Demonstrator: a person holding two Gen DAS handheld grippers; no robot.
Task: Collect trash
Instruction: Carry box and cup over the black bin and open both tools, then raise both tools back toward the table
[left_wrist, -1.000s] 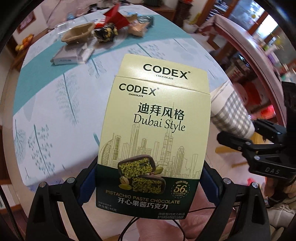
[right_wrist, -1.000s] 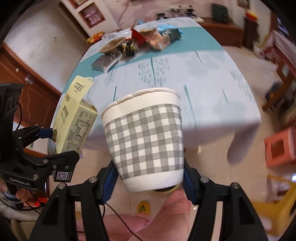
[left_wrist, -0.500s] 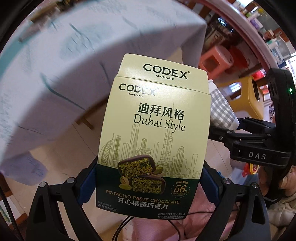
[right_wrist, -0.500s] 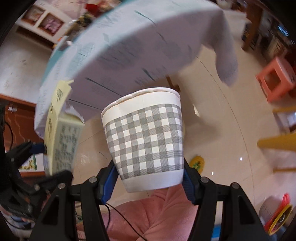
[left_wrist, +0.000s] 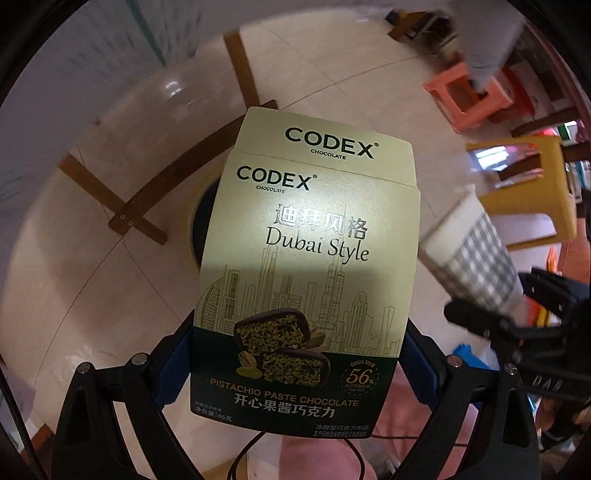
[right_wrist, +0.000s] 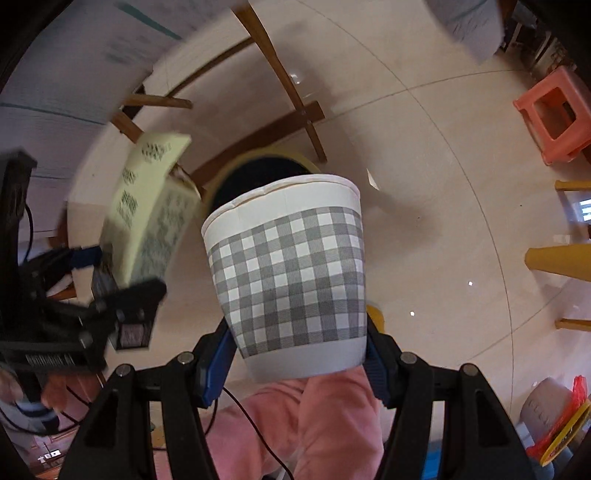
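Left gripper (left_wrist: 299, 354) clamps chocolate box (left_wrist: 306, 266), right gripper (right_wrist: 299, 354) clamps checked paper cup (right_wrist: 288, 273); both aimed down over yellow-rimmed bin (right_wrist: 258, 173), likely for dropping.

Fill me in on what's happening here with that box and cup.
A person is collecting trash with a handheld gripper in each hand. The left gripper is clamped on a Codex chocolate box, and the right gripper is clamped on a grey checked paper cup. Both point steeply down at the tiled floor, above a yellow-rimmed bin with a dark liner beside the table's wooden legs. Nothing has been dropped in yet.
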